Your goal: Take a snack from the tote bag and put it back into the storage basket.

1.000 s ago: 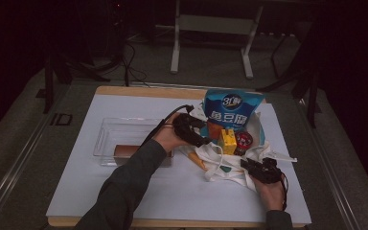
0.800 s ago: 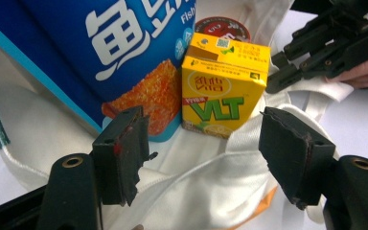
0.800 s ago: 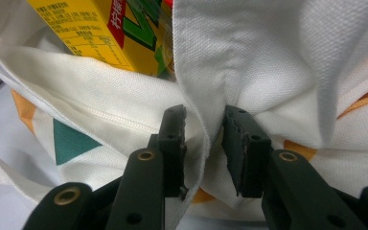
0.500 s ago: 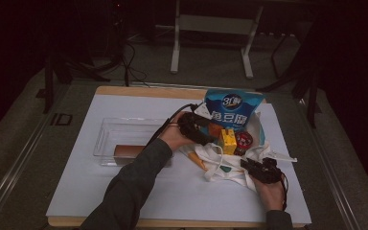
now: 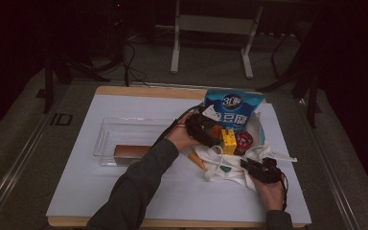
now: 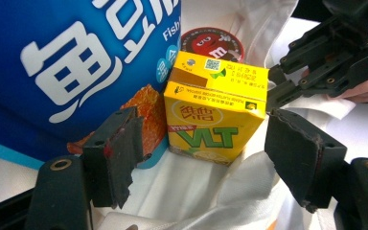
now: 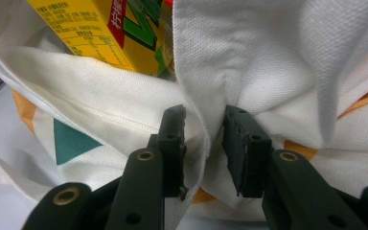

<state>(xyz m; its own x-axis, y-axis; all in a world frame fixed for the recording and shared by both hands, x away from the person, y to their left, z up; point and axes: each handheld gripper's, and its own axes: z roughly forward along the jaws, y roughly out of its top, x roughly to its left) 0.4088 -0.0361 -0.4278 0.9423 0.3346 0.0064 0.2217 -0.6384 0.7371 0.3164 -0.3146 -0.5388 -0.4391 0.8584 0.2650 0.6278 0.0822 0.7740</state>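
On the white table (image 5: 76, 191) my right gripper (image 7: 203, 139) pinches the soft bag (image 7: 268, 57) edge while my left gripper (image 6: 201, 158), jaws wide apart, reaches around the light, stiff juice box (image 6: 215, 120).

Juice carton (image 6: 214, 123) in cloth bag (image 6: 187, 191), beside snack bag (image 6: 72, 62).

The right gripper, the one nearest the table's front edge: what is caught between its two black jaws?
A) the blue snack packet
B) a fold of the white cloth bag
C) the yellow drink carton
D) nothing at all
B: in the right gripper view, the right gripper has its jaws closed on a ridge of the white cloth bag, while the yellow drink carton sits apart, farther inside the bag.
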